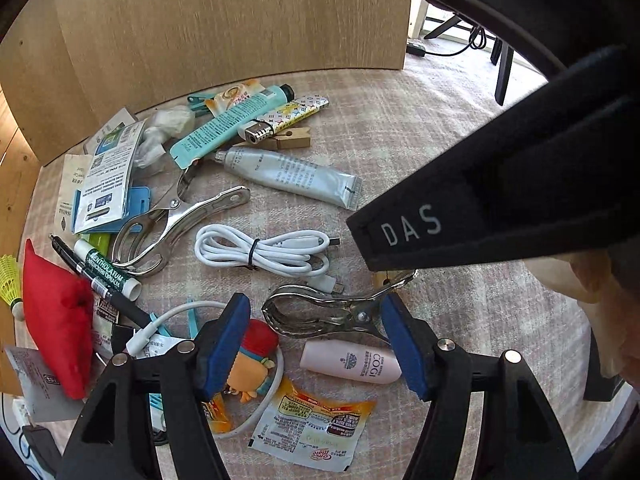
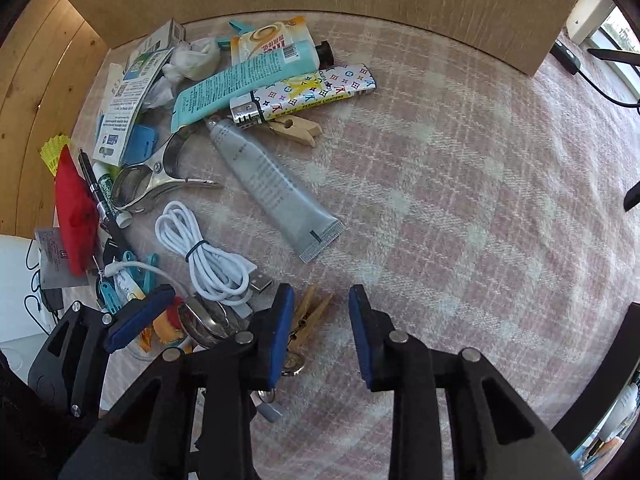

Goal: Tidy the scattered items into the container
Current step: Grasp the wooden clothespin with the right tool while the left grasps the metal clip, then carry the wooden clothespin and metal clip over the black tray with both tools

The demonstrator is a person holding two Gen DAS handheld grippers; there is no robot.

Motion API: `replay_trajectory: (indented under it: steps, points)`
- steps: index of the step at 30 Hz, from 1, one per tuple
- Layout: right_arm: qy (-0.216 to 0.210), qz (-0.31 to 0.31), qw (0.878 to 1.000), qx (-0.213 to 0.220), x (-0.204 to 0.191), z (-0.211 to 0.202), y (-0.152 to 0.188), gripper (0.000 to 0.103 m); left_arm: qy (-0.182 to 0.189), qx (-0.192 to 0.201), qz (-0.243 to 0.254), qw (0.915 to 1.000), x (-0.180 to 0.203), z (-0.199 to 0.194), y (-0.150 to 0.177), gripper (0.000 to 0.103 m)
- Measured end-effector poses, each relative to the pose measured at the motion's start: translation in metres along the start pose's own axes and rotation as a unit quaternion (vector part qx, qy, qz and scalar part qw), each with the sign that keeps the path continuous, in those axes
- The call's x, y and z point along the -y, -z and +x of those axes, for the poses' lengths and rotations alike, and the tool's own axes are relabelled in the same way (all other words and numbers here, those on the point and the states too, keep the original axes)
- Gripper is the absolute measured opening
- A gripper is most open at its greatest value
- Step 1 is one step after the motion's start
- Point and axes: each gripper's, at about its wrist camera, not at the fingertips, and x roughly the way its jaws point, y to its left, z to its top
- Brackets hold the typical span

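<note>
The tidy-up looks like it has hardly begun, because almost everything is lying loose on the checked cloth of the bench [image 2: 460,184]. No box or container shows in either view, so I cannot tell where it is or if anything is in it yet. The left gripper [image 1: 316,344] is spread wide and holds nothing. It hangs just over a shiny metal clip [image 1: 332,312], with a pink bottle [image 1: 352,362] near it and a little plush toy [image 1: 250,364] by its left finger. The right gripper [image 2: 322,332] is also spread apart and holds nothing. A wooden clothespin [image 2: 310,310] lies just by its left finger, near a bunch of keys. Farther away lie the white cable [image 1: 264,250], the grey tube [image 1: 288,178], the teal tube [image 2: 244,80], the patterned lighter [image 2: 304,94] and a second metal clip [image 1: 176,222]. On the far left sit the red pouch [image 1: 56,316], a lip balm [image 1: 108,268], a pen and some paper packets. All of these are yet to be picked up. My guess is the near metal clip goes first.
</note>
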Motion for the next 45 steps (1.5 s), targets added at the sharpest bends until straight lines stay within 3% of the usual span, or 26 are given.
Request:
replay_trajectory:
  steps: [10, 18, 24, 32, 45]
  points:
    - [0.002, 0.018, 1.0, 0.008, 0.003, 0.005, 0.007, 0.018, 0.014, 0.006, -0.001, 0.9999, 0.004, 0.004, 0.005, 0.067]
    - [-0.013, 0.051, 0.998, 0.018, 0.028, 0.003, 0.016, 0.014, 0.014, 0.0, 0.003, 0.9999, 0.017, 0.009, 0.008, 0.06]
    - [-0.01, 0.069, 0.997, 0.026, 0.041, -0.001, 0.017, 0.014, 0.009, -0.022, 0.004, 0.9997, 0.026, 0.02, 0.009, 0.061]
    - [-0.02, 0.078, 0.996, 0.036, 0.052, -0.01, 0.025, 0.014, 0.0, -0.01, -0.002, 1.0, 0.031, 0.018, 0.012, 0.059]
    - [-0.054, 0.083, 0.992, 0.083, 0.066, -0.059, 0.047, 0.014, -0.001, 0.046, 0.006, 0.9989, 0.053, -0.033, 0.019, 0.059]
